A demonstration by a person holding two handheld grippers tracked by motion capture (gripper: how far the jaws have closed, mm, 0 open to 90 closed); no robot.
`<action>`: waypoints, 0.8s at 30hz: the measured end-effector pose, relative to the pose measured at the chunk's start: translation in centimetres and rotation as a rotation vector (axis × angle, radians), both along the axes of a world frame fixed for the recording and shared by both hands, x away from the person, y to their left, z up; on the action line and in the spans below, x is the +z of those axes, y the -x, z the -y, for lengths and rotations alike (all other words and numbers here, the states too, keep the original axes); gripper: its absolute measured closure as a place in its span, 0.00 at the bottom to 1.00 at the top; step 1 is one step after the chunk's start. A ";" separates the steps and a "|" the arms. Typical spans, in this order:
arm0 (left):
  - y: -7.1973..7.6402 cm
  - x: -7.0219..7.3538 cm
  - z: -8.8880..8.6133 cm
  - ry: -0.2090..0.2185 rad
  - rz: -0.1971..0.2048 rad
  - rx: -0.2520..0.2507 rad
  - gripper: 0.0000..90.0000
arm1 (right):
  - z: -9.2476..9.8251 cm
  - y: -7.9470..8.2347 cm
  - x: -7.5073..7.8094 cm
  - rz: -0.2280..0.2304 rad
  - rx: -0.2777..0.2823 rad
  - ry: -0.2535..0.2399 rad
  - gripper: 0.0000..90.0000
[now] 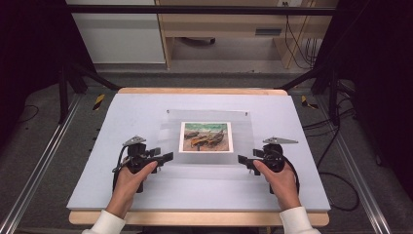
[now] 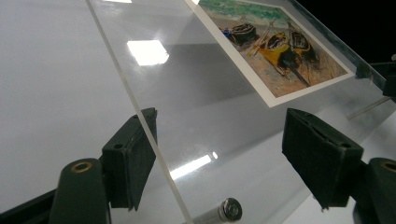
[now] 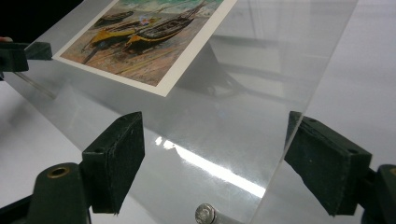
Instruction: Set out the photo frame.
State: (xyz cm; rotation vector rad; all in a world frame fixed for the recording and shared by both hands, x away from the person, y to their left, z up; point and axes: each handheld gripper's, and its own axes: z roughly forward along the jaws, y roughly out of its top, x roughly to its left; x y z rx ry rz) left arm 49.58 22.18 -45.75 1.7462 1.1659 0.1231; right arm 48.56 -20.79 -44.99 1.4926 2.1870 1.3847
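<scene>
Both jaws wide, straddling the clear sheet (image 1: 209, 139) corners ungripped: risk of sliding it and shifting the boat picture (image 1: 206, 137) underneath.

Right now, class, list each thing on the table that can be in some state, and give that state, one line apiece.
Clear acrylic sheet: lying over the picture, both near corners between gripper jaws.
Boat picture: flat, face up under the sheet.
Left gripper: jaws open, astride the sheet's left edge.
Right gripper: jaws open, astride the sheet's right edge.
Metal standoff: at the sheet's near left corner; another at its near right corner.
</scene>
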 end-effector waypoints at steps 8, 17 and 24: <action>0.4 0.1 0.0 -0.011 0.010 -0.001 0.30 | -0.1 0.4 0.1 0.014 0.009 0.021 0.23; 0.9 0.2 -0.1 -0.009 0.017 0.003 0.32 | -0.1 0.9 0.3 0.020 0.016 0.040 0.24; 1.4 0.2 -0.3 -0.002 0.018 0.008 0.36 | -0.1 1.2 0.5 0.029 0.020 0.058 0.25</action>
